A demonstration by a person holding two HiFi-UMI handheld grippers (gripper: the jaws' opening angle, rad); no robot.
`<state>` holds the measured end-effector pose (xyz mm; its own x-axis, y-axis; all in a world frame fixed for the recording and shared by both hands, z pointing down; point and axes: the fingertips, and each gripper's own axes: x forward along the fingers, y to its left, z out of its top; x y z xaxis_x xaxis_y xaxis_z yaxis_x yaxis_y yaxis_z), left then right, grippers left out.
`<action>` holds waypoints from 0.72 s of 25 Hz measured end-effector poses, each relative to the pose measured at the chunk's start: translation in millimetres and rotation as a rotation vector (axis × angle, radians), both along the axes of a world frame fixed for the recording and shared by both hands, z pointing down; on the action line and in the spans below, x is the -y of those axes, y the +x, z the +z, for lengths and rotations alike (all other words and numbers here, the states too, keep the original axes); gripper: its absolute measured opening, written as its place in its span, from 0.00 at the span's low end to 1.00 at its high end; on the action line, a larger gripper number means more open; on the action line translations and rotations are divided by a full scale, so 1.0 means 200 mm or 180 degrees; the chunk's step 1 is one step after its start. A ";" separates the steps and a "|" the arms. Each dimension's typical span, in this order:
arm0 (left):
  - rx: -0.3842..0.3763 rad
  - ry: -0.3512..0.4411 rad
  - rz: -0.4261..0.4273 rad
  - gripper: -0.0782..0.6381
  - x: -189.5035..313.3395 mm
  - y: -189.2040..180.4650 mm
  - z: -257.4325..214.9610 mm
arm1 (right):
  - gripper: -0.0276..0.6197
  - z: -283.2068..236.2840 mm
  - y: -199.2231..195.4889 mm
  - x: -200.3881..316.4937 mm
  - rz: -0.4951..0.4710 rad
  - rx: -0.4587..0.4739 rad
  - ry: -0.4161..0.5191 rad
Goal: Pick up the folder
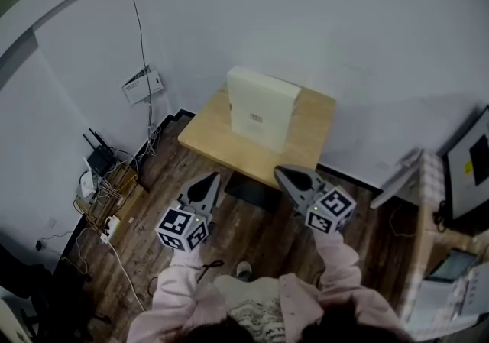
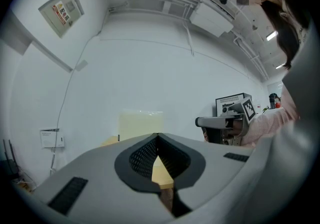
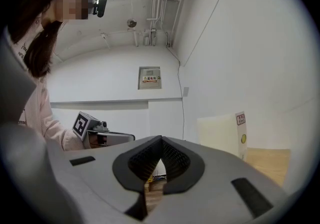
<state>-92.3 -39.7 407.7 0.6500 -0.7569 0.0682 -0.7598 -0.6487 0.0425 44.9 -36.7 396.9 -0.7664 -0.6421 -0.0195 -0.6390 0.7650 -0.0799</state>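
Head view, mid-frame: the upright folder [image 1: 263, 108] on the tabletop [image 1: 208, 134] looks stiff and light, best pinched at its top edge; left gripper [image 1: 212, 178] and right gripper [image 1: 280, 173] fingers are pressed together, empty.

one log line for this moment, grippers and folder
phase: pre-grasp | left gripper: shut, empty | right gripper: shut, empty | cream upright box folder: untouched on small light wooden table | contact: none

No legible text (wall sign [image 3: 149, 78], folder label [image 3: 241, 118] too small)
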 end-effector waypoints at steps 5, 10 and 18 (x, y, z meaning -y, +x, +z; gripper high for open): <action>-0.0008 -0.0025 0.0086 0.10 0.10 -0.02 0.03 | 0.02 0.02 -0.02 0.10 0.0072 0.0087 -0.0043; -0.0021 -0.0063 0.0111 0.10 0.18 -0.08 0.08 | 0.02 0.04 -0.03 0.18 0.0156 0.0156 -0.0061; -0.0047 -0.0153 0.0157 0.10 0.32 -0.06 0.13 | 0.02 0.09 0.00 0.29 0.0238 0.0151 -0.0171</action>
